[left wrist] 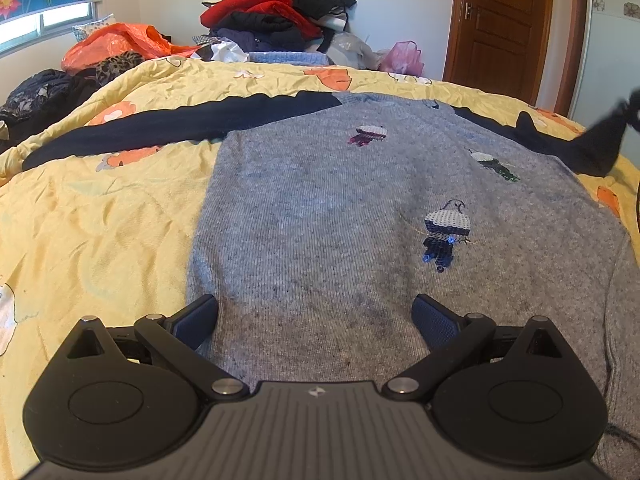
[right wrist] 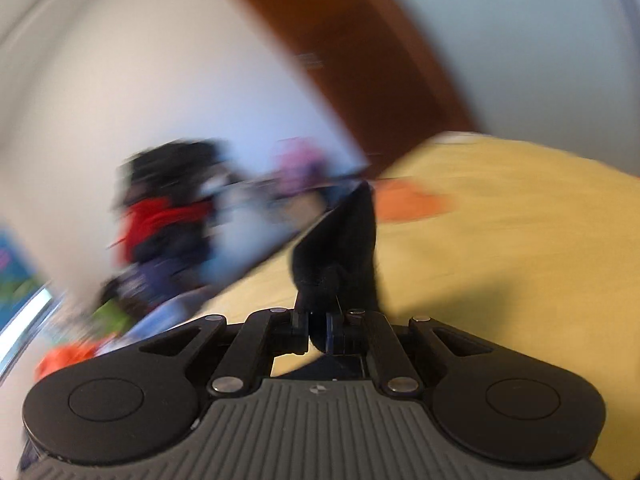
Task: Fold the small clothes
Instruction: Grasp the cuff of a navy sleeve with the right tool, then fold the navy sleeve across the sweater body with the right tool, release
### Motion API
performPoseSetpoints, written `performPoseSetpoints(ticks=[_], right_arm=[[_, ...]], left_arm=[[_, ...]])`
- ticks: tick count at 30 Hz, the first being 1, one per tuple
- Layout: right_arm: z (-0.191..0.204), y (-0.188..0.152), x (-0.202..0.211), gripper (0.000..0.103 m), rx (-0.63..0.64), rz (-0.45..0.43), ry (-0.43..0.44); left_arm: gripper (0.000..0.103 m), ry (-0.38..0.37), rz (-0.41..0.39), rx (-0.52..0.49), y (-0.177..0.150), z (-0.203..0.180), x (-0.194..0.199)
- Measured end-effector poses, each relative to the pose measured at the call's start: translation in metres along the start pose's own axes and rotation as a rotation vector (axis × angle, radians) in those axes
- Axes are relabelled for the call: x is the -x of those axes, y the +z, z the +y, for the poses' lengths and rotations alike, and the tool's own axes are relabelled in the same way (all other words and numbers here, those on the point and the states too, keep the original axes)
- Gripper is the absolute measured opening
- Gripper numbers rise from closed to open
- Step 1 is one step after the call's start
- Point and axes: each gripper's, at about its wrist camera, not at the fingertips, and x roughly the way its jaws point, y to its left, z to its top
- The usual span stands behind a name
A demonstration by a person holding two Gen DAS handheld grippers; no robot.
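My right gripper (right wrist: pixel 318 330) pinches the dark sleeve (right wrist: pixel 344 248) at frame centre; my left gripper (left wrist: pixel 316 320), spread, hovers over the sweater (left wrist: pixel 340 208) mid-frame on the quilt (left wrist: pixel 100 220). A fast swing could drag it askew.

Your grey sweater (left wrist: pixel 320 208) (navy sleeves, sequinned figures) lay flat mid-frame, its right sleeve (left wrist: pixel 596 148) lifted.

One sweater (left wrist: pixel 320 208), two grippers (left wrist: pixel 316 320) (right wrist: pixel 318 328), perhaps three sequinned motifs (left wrist: pixel 446 236).
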Motion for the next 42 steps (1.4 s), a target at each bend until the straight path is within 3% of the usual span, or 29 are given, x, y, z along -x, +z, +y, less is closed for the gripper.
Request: performPoseSetpoints(ticks=[5, 9, 13, 15, 17, 20, 21, 25, 28, 30, 32, 36, 39, 42], right_arm=[[0.121, -0.075, -0.018, 0.017, 0.124, 0.178, 0.254], [0.181, -0.156, -0.062, 0.017, 0.152, 0.377, 0.280], [0.211, -0.216, -0.074, 0.017, 0.199, 0.437, 0.244], [0.208, -0.225, -0.078, 0.028, 0.167, 0.464, 0.196], [0.199, -0.222, -0.067, 0.035, 0.110, 0.476, 0.213], [0.180, -0.205, -0.040, 0.061, 0.108, 0.411, 0.207], [0.173, -0.200, -0.034, 0.065, 0.119, 0.387, 0.207], [0.139, -0.180, 0.004, 0.065, 0.188, 0.344, 0.190], [0.114, -0.177, 0.024, 0.066, 0.236, 0.322, 0.136], [0.097, -0.179, 0.026, 0.073, 0.199, 0.325, 0.111], [0.082, -0.187, 0.025, 0.073, 0.140, 0.311, 0.121], [0.072, -0.186, 0.024, 0.076, 0.074, 0.303, 0.157], [0.065, -0.185, 0.024, 0.077, 0.038, 0.302, 0.188], [0.064, -0.185, 0.024, 0.077, 0.035, 0.301, 0.201]], left_arm=[[0.103, -0.016, -0.010, 0.018, -0.002, 0.004, 0.002], [0.103, -0.032, -0.021, 0.037, -0.002, 0.007, 0.003], [0.103, -0.056, -0.034, 0.066, -0.003, 0.012, 0.005], [0.103, -0.065, -0.039, 0.077, -0.003, 0.014, 0.005], [0.103, -0.073, -0.043, 0.085, -0.003, 0.015, 0.006], [0.103, -0.079, -0.046, 0.093, -0.003, 0.016, 0.006], [0.103, -0.079, -0.046, 0.093, -0.003, 0.016, 0.006], [0.103, -0.090, -0.051, 0.082, 0.002, 0.018, 0.010], [0.103, -0.138, -0.132, 0.124, 0.023, 0.023, 0.020], [0.103, -0.175, -0.171, 0.163, 0.048, 0.024, 0.017], [0.103, -0.256, -0.140, 0.190, 0.077, 0.024, 0.000], [0.103, -0.408, -0.005, 0.280, 0.127, 0.021, -0.061], [0.103, -0.401, 0.058, 0.340, 0.149, 0.014, -0.105], [0.103, -0.401, 0.106, 0.332, 0.160, 0.002, -0.138]])
